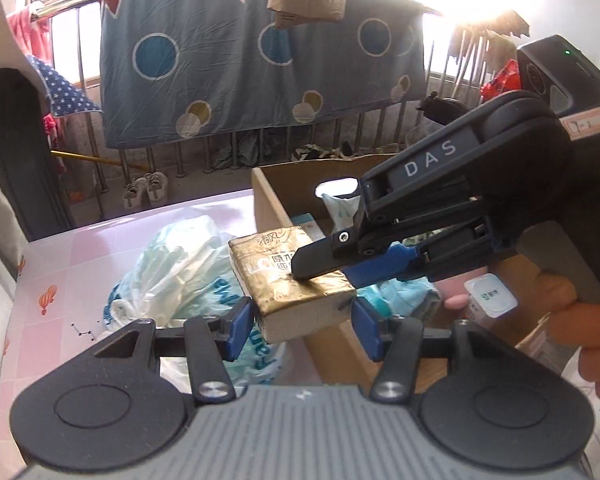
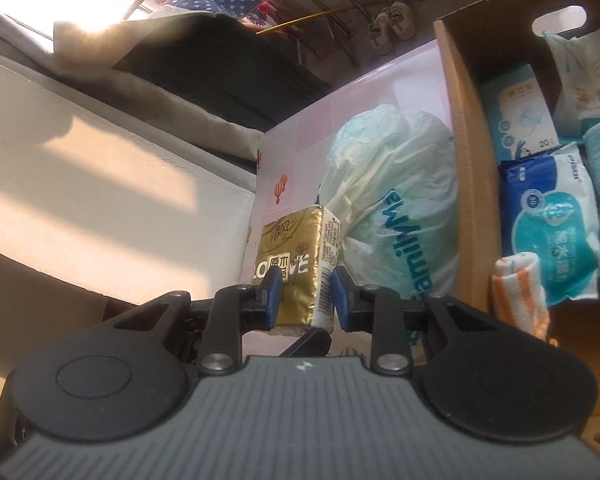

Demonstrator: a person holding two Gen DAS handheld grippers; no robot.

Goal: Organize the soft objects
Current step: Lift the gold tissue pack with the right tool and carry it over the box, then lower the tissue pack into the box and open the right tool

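Your right gripper is clamped on the gold tissue pack, held above the pink table beside the cardboard box. Your left gripper stands apart around its near end. The pack looks light, soft and slick-wrapped, so squeeze its broad faces mid-body.

Blue quilt with dots, draped over railing. Below the railing, white sneakers and yellow stick on the floor. Left of it, star-print cloth and pink garment hung.
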